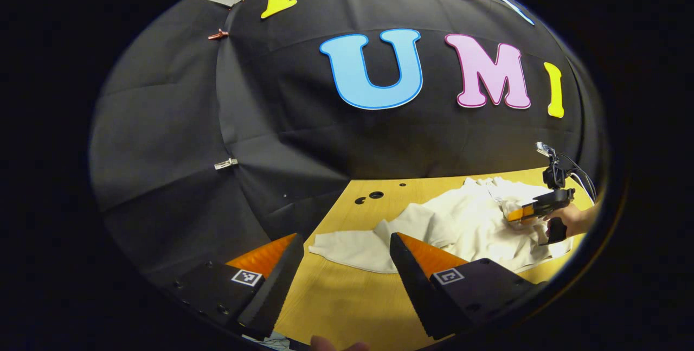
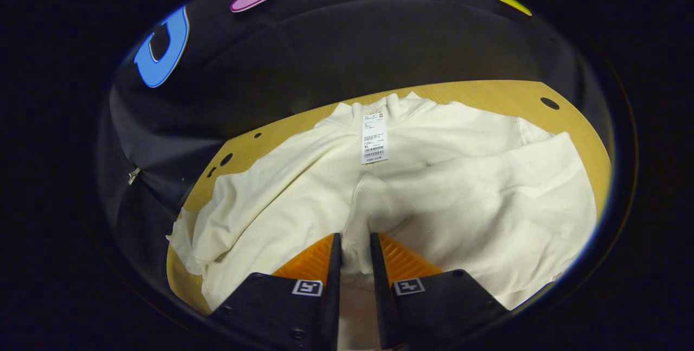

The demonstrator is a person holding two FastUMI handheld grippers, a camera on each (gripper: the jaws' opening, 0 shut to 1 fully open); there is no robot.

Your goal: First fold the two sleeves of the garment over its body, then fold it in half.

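1. Jaws of the right gripper (image 2: 351, 245), nearly pressed together, pinching a ridge of white cloth at the middle of the garment (image 2: 434, 188).
2. Jaws of the left gripper (image 1: 344, 248), spread wide and empty, raised above the worktop (image 1: 336, 302), near the left sleeve (image 1: 352, 248).
3. Garment: a white sweatshirt lying on the worktop, collar toward the booth wall, hang tag (image 2: 374, 138) on the chest.
4. Progress, as judged: the right sleeve (image 2: 488, 177) appears laid across the body; the left sleeve lies outstretched, unfolded. That sleeve fold and the final halving remain.
5. Hidden: the hem falls below the right gripper view's edge; which layer the right jaws hold cannot be told.
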